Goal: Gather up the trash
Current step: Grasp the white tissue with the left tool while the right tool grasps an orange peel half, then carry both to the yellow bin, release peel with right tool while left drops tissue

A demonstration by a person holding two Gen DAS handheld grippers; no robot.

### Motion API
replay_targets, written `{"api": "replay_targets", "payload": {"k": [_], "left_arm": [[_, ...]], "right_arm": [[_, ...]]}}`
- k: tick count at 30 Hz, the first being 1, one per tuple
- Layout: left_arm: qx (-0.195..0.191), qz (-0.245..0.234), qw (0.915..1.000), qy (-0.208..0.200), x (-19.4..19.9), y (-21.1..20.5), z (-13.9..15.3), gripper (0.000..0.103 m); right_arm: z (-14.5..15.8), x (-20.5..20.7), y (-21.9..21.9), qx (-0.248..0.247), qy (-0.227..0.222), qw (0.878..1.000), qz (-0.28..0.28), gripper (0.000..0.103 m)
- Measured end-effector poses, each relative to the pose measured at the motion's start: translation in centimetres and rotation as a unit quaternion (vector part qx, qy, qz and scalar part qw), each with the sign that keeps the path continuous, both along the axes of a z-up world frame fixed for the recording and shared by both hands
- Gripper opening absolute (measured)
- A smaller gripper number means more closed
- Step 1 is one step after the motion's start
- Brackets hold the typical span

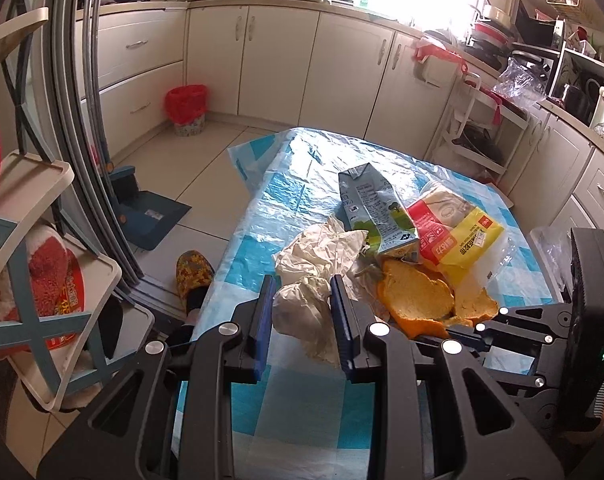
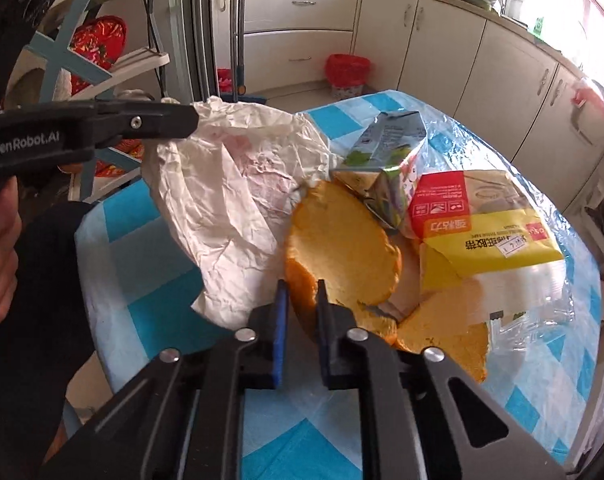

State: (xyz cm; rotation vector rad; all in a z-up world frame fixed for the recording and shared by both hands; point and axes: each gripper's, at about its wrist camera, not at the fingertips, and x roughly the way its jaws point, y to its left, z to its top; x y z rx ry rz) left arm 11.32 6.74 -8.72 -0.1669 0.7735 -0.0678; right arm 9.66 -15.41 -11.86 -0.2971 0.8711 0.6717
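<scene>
- Right gripper (image 2: pixel 302 292): jaws pinched together on the near rim of the peel (image 2: pixel 341 240); the rim stands edge-up between the blue pads.
- Left gripper (image 1: pixel 302 288): jaws clamped on the paper wad (image 1: pixel 302 308), which bulges between the pads and trails up to 12 o'clock.
- Peel: orange, two cupped pieces, lying on the table (image 2: pixel 142 248); from the right gripper it spreads toward 1 o'clock, long axis running 11 to 5.
- Carton (image 2: pixel 385 160): crushed, at 12 to 1 o'clock beyond the peel, leaning on it.
- Wrapper (image 2: pixel 481 232): red and yellow, at 2 o'clock, touching the peel.
- Bin (image 2: pixel 347 74): red-lined, on the floor past the table's far end, at 12 o'clock.
- Judgement: both loads are gripped; the carry runs forward over the table to the bin, well apart from either hand.
</scene>
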Motion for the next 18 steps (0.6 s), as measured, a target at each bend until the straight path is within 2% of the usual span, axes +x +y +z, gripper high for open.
{"api": "replay_targets", "payload": {"k": [4,7,8,14,18], "left_arm": [[-0.004,0.000,0.9999,-0.016,-0.5,0.0,1.0,0.026],[-0.007,-0.002,0.9996,-0.027,-1.0,-0.3,1.9,0.026],[-0.007,-0.003,0.9995,-0.030,-1.1,-0.5,2.2,0.026],[-0.002,-0.012,0.9977,-0.066,-2.8,-2.3,5.2,0.026],[-0.005,-0.030,0.9952,-0.093,-4.1,-4.3,7.4,0.026]], "right_arm": [[1.9,0.4,-2.5,0.099,0.027,0.994,-0.025,0.005],[3.6,0.3,-5.0,0.182,0.044,0.981,-0.040,0.005],[3.6,0.3,-5.0,0.182,0.044,0.981,-0.040,0.005],[6.1,-1.2,-10.0,0.295,0.048,0.952,-0.068,0.005],[7.7,-2.8,-12.8,0.317,0.023,0.943,-0.094,0.005]]}}
